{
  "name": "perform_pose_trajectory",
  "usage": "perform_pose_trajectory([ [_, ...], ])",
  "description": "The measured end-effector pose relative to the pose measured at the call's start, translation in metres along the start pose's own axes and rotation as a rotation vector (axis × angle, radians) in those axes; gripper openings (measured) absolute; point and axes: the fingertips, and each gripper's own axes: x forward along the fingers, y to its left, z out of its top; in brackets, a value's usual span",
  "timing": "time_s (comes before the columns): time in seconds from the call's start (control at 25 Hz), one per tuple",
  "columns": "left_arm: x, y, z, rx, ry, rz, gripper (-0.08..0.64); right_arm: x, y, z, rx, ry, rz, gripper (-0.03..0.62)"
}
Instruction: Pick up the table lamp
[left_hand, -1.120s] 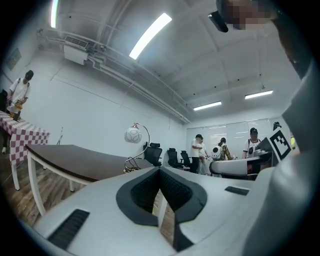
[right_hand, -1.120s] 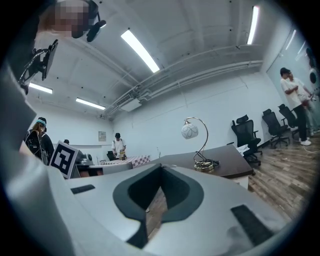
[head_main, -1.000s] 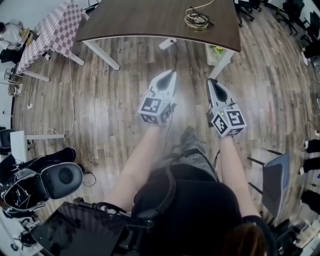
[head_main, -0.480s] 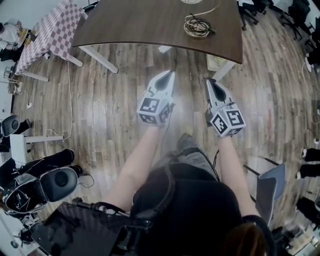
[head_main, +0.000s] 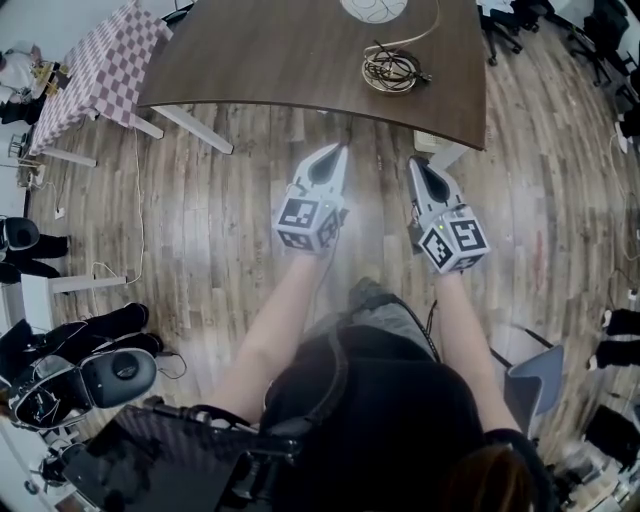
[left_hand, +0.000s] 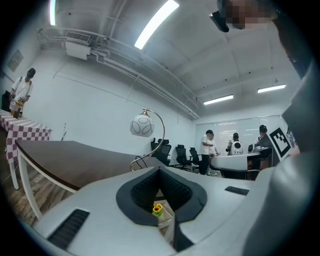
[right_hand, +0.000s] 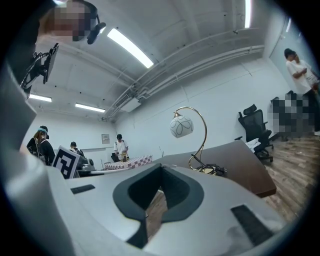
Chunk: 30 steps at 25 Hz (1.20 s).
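The table lamp has a white patterned globe shade (head_main: 375, 8) and a thin gold arched stem, with its base and coiled cord (head_main: 392, 68) on the dark brown table (head_main: 280, 50). My left gripper (head_main: 333, 157) and right gripper (head_main: 419, 167) are held level over the wood floor, short of the table's near edge, both shut and empty. In the left gripper view the globe shade (left_hand: 142, 126) hangs above the table beyond the shut left gripper (left_hand: 160, 172). The right gripper view has the shade (right_hand: 181, 126) and lamp base (right_hand: 207, 170) ahead of the shut right gripper (right_hand: 159, 169).
A checkered-cloth table (head_main: 100, 65) stands far left. A white crate with sunflowers (left_hand: 158, 210) sits under the brown table. Office chairs (head_main: 115, 368) are at lower left and one (head_main: 530, 375) at right. Several people (left_hand: 207, 150) stand in the background.
The table and lamp have drawn closer and lower in the head view as both grippers advanced toward them. More of the lamp's shade shows. Both grippers stayed shut.
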Motion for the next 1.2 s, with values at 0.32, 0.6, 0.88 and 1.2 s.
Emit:
perform_pose_trajectory([
  [0.32,0.038,0.008,-0.001,-0.004,-0.003,0.014,0.011,0.025,-0.031,0.007,-0.007,-0.001,0.017,-0.003],
  [0.6,0.055,0.008,-0.007,-0.011,-0.001,0.017,0.011,0.033,-0.046,0.005,-0.009,0.01,0.024,-0.003],
  [0.88,0.064,0.012,-0.011,-0.024,0.012,0.025,0.011,0.04,-0.054,0.003,0.009,0.016,0.019,-0.003],
  [1.2,0.085,0.029,-0.011,-0.027,0.012,0.006,0.011,0.065,-0.063,0.0,0.008,0.029,0.006,-0.002],
])
